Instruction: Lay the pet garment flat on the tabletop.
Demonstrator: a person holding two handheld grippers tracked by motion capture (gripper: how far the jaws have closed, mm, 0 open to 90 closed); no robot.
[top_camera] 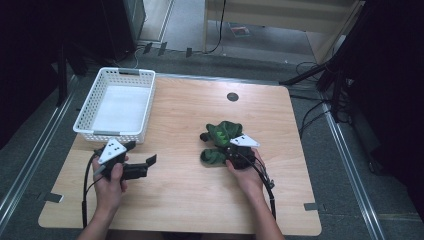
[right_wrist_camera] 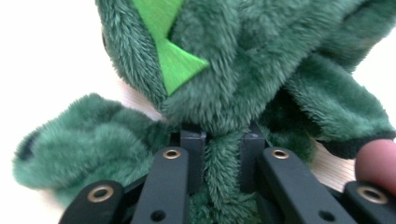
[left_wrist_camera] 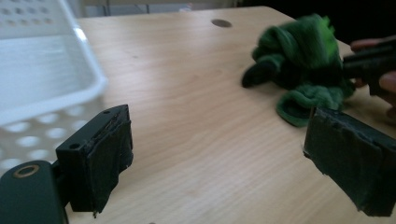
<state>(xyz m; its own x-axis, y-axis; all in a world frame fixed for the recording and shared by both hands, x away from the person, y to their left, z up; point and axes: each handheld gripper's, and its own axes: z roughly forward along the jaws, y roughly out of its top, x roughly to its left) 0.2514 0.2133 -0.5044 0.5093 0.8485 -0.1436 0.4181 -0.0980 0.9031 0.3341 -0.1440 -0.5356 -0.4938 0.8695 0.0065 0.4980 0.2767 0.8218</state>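
Your right tongs (right_wrist_camera: 223, 154) pinch a fold of the green plush toy (top_camera: 222, 136) lying mid-surface (top_camera: 190, 200); it's soft, light and floppy, so take a thick limb. Your left tongs (left_wrist_camera: 219, 163) stand open beside the basket (top_camera: 87, 107).

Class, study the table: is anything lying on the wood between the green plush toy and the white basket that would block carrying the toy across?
Nothing visible does. The right gripper is shut on the green plush toy, and bare table runs from it to the white basket. The open left gripper sits in front of the basket, off that line.
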